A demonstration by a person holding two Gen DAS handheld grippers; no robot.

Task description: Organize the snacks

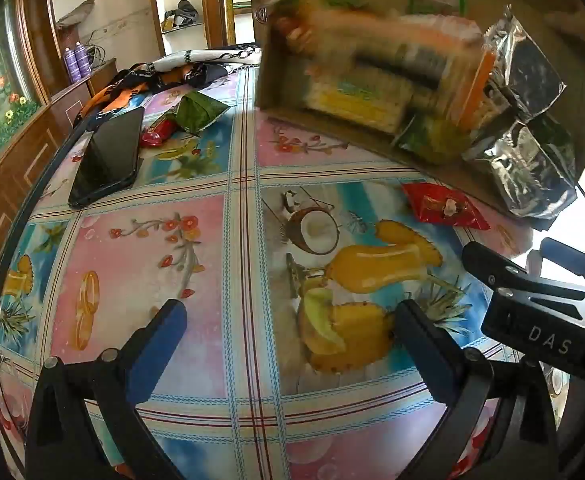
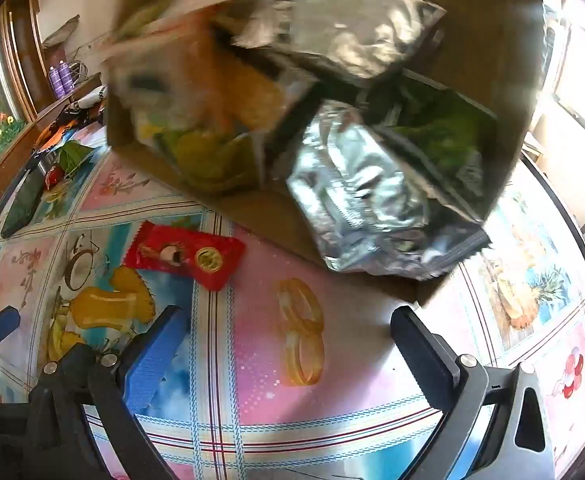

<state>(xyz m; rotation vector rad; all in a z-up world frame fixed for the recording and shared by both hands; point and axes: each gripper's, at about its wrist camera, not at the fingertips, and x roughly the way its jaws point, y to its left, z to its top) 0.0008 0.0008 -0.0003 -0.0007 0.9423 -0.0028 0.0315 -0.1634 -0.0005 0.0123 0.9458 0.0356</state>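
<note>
A cardboard box [image 1: 352,138] [image 2: 252,210] stands tipped on its side at the far end of the table, its opening facing me. Snack packs inside are blurred as they tumble [image 1: 372,52] [image 2: 196,92]. Silver foil bags [image 1: 528,168] [image 2: 364,200] hang out over its lower wall. A red snack packet [image 1: 444,206] [image 2: 184,254] lies flat on the table in front of the box. My left gripper [image 1: 290,312] hovers open over the tablecloth, nothing between its fingers. My right gripper [image 2: 288,314] is open too, close to the box's near corner, and holds nothing.
A black phone [image 1: 110,156] [image 2: 22,204] lies at the far left. Behind it sit a green packet [image 1: 198,112] [image 2: 74,156] and a small red packet [image 1: 156,132]. A patterned scarf [image 1: 196,64] lies at the table's far edge. The tablecloth [image 1: 152,248] shows fruit pictures.
</note>
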